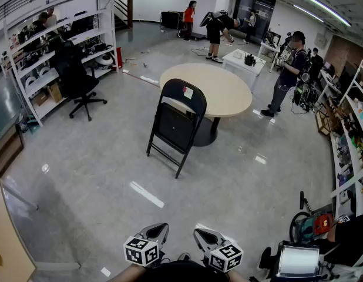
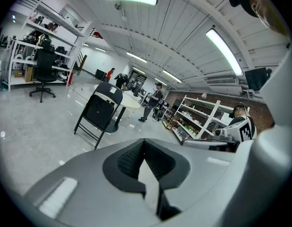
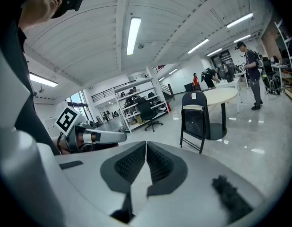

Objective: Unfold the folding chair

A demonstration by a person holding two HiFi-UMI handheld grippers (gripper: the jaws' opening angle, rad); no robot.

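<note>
A black folding chair [image 1: 177, 122] stands on the grey floor a few steps ahead, just in front of a round table. Its seat panel looks tipped up close to the backrest, and a white label sits on the backrest. The chair also shows in the left gripper view [image 2: 99, 112] and the right gripper view [image 3: 195, 117], far from both sets of jaws. My left gripper [image 1: 158, 231] and right gripper [image 1: 204, 237] are side by side at the bottom edge of the head view. Both are shut with nothing between the pads [image 2: 144, 148] [image 3: 146, 150].
A round beige table [image 1: 228, 90] stands right behind the chair. A black office chair [image 1: 79, 78] and white shelves [image 1: 29, 57] are at the left. A person [image 1: 287, 69] stands at the right near more shelves. Equipment [image 1: 299, 257] lies on the floor at the bottom right.
</note>
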